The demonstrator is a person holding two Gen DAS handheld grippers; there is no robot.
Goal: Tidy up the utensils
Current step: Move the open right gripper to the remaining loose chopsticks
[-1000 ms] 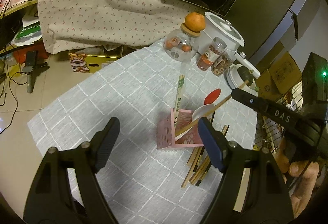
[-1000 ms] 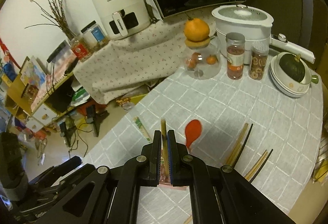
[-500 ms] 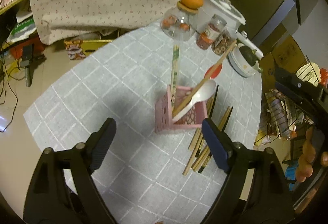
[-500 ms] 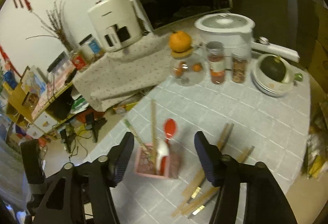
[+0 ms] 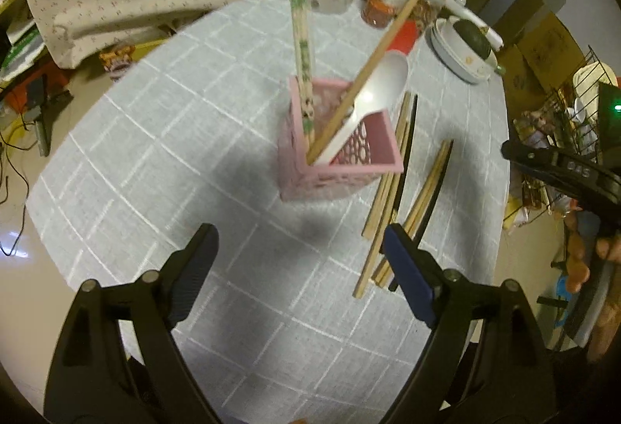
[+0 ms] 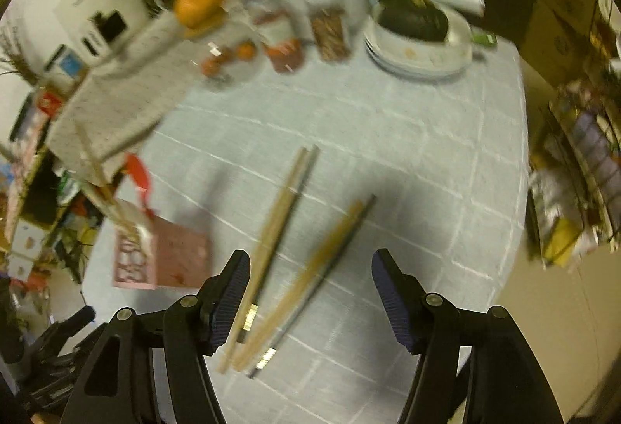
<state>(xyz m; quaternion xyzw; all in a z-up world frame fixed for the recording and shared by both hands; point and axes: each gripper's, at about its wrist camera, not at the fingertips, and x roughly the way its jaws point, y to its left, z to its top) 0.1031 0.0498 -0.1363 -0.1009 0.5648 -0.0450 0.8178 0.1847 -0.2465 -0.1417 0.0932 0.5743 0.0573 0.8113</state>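
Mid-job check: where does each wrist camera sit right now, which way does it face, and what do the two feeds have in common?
Left wrist: above the left gripper, jaws open, looking down at the pink holder; the right gripper and the person's hand show at the right edge.
Right wrist: above the right gripper, jaws open, looking down at loose chopsticks; blurred.
Shared: pink holder, chopsticks, tablecloth.

right claw point(image 6: 306, 292) released chopstick point(image 5: 368, 67) | now open | chopstick in pink holder point(image 5: 341, 168)
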